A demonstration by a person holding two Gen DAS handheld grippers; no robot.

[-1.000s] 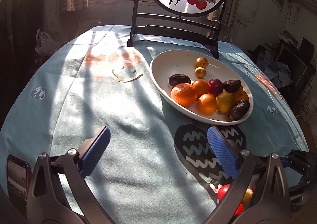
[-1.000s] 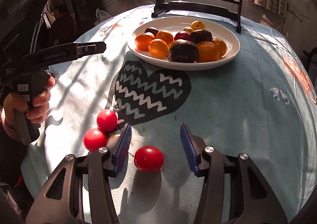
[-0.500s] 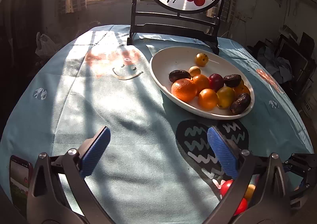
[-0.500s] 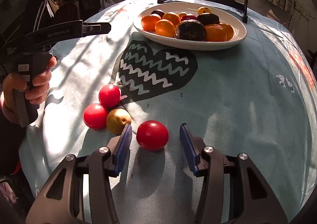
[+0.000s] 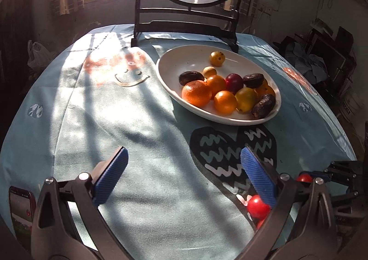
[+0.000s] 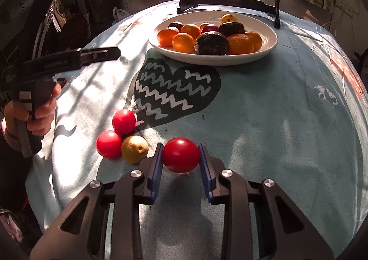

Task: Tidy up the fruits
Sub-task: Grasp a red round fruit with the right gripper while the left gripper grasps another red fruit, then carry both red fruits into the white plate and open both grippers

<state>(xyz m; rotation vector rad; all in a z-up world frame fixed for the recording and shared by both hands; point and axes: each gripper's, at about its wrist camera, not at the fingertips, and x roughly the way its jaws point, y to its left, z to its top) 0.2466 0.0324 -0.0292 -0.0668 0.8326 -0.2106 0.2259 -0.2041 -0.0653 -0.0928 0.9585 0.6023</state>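
Note:
A red round fruit (image 6: 180, 155) lies on the blue tablecloth near the front edge. My right gripper (image 6: 181, 146) has it between its blue pads; the jaws are closing and both pads press its sides. Just left of it sit two more red fruits (image 6: 123, 121) (image 6: 108, 144) and a yellow-brown fruit (image 6: 134, 149). A white oval plate (image 6: 264, 48) further back holds several oranges, dark fruits and small yellow ones. My left gripper (image 5: 183, 153) hovers open over bare cloth, left of the plate (image 5: 184, 62), with nothing between its fingers.
A round painted screen on a dark stand (image 5: 184, 27) rises behind the plate. A phone (image 5: 20, 209) lies at the table's near left edge. A hand (image 6: 34, 117) holds the left gripper's handle at the left. Clutter stands beyond the table's right side.
The right gripper slid forward around the lone red fruit and its jaws closed onto it. The left gripper stayed open and tilted a little.

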